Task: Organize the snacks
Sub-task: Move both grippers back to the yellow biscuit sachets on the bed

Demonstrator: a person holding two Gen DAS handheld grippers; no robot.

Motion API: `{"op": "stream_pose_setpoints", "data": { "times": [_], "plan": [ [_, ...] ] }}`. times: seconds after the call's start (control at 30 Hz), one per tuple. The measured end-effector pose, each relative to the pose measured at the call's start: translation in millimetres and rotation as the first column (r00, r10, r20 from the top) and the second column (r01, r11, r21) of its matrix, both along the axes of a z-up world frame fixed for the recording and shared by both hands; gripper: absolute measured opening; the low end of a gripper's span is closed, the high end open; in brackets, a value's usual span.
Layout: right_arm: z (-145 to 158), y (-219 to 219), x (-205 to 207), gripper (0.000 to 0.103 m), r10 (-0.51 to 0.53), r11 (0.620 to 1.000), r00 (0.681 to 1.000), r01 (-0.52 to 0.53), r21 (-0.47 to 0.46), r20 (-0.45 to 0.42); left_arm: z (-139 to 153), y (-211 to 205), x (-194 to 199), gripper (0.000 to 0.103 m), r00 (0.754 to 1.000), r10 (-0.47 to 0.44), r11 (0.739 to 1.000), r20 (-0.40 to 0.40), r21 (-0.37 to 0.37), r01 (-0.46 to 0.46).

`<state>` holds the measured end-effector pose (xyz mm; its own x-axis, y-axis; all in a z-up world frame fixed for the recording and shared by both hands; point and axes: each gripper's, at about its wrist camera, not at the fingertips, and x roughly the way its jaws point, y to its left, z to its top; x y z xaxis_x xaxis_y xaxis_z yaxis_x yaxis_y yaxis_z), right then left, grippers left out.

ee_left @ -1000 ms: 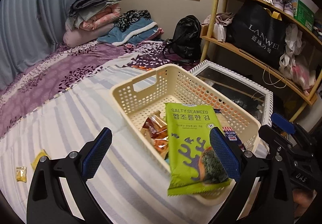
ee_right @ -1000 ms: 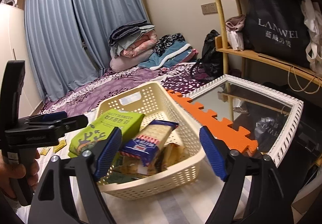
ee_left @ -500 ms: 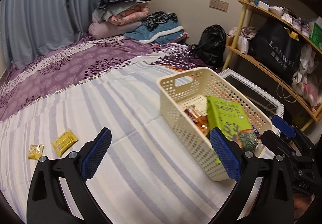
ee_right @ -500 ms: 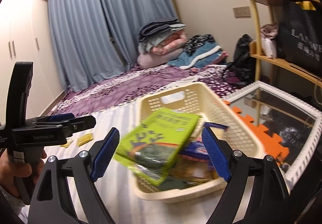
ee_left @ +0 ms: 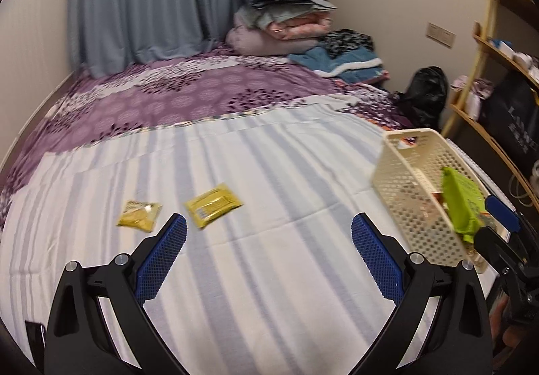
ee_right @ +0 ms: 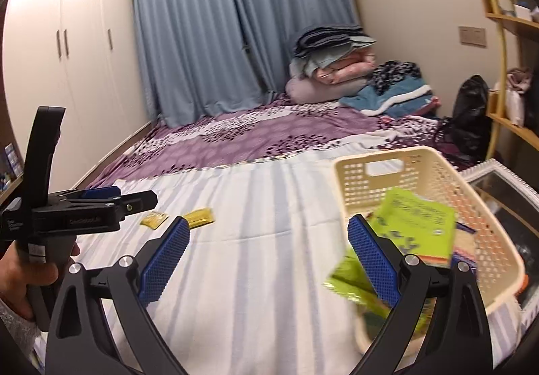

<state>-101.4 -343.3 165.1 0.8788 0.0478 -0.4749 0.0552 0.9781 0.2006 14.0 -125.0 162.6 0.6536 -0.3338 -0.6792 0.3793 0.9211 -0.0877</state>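
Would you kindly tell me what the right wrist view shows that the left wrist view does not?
Only the right wrist view shows the white wardrobe and the hand holding the left tool. Only the left wrist view shows the black bag on the shelf. Both show the cream basket, the green seaweed packet and two yellow packets.

Blue curtains hang behind a purple floral bedspread, folded bedding stacked in the corner.

Bed, striped/purple sheets; blue curtains rear; white wardrobe left; wood shelving right; beige walls.
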Motion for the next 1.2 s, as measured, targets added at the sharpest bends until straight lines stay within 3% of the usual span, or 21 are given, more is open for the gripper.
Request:
{"op": "stream_pose_setpoints", "data": {
  "times": [0.3,0.53,0.97,1.2],
  "plan": [
    [-15,46,38,0.094,0.126,0.992,0.990,-0.124,0.022,-0.070,-21,69,22,0.100,0.989,0.140,0.990,-0.041,0.004,-0.140],
    [-34,70,62,0.094,0.181,0.983,0.974,-0.179,0.027,-0.136,-56,111,51,0.100,0.964,0.243,0.970,-0.109,0.021,-0.242],
    [-61,83,96,0.094,0.194,0.981,0.958,-0.192,0.029,-0.210,-123,135,123,0.100,0.938,0.288,0.956,-0.193,0.114,-0.270],
    [-77,91,112,0.094,0.204,0.979,0.948,-0.201,0.036,-0.246,-144,146,160,0.100,0.900,0.357,0.934,-0.252,0.109,-0.340]
  ]
}}
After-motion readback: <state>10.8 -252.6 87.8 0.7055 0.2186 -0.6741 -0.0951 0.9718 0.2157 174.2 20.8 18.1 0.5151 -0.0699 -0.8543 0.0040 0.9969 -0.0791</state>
